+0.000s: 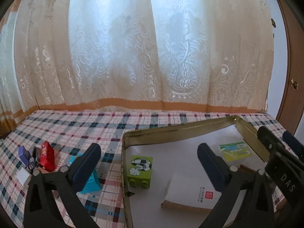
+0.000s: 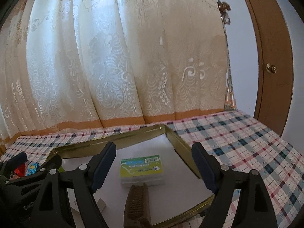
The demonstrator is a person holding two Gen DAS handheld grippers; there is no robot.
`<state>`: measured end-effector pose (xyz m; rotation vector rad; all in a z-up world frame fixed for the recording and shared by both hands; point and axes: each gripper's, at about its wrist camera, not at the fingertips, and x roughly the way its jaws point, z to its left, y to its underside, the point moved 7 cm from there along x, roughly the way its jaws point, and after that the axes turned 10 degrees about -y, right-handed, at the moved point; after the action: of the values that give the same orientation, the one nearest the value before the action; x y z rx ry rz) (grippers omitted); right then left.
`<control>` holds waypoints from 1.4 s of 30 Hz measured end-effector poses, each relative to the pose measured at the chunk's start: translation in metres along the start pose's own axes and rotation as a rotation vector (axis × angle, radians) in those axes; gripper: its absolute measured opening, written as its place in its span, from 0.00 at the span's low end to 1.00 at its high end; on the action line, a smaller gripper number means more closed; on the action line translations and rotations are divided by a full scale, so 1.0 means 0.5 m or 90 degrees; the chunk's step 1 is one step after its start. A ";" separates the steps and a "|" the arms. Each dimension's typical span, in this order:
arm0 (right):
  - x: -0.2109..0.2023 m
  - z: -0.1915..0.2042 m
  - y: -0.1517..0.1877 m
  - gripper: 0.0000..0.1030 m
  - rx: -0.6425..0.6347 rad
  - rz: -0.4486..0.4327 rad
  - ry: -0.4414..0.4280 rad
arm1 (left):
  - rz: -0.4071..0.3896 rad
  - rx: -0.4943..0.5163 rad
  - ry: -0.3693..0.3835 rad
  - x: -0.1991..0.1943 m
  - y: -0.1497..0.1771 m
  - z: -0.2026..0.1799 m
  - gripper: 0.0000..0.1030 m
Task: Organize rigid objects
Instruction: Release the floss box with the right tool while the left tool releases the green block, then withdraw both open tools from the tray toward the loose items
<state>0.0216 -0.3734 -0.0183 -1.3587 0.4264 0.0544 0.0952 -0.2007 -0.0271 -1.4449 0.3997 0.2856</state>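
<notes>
Both hand-held grippers, left [image 1: 150, 163] and right [image 2: 153, 166], are spread and empty; the teal box [image 1: 91, 182] on the counter, behind the left's left finger, looks light and stiff, best pinched across its flat sides.

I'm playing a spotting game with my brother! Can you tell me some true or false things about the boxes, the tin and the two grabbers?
1. The green block with the football picture sits inside the gold tin. True.
2. The left gripper is squeezing the red box. False: it is open and holds nothing; the red box lies on the checked cloth, outside the tin.
3. The right gripper is open. True.
4. The blue box is in the tin. False: it lies on the cloth to the left of the tin.
5. A brown comb lies in the tin near the green-labelled clear box. True.
</notes>
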 end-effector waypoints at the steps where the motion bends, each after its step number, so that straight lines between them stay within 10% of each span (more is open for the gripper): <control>1: -0.004 0.001 -0.003 0.81 -0.003 -0.007 0.003 | -0.007 0.001 -0.002 -0.003 -0.002 0.001 1.00; 14: -0.022 -0.004 -0.009 0.81 -0.018 -0.042 0.014 | -0.116 0.031 -0.025 -0.060 -0.009 -0.006 1.00; 42: -0.042 0.002 -0.016 0.81 -0.037 -0.067 0.043 | -0.115 0.029 -0.031 -0.071 -0.026 -0.006 1.00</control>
<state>0.0048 -0.3697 -0.0039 -1.4412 0.4110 -0.0668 0.0686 -0.2034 -0.0006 -1.4166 0.2316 0.1648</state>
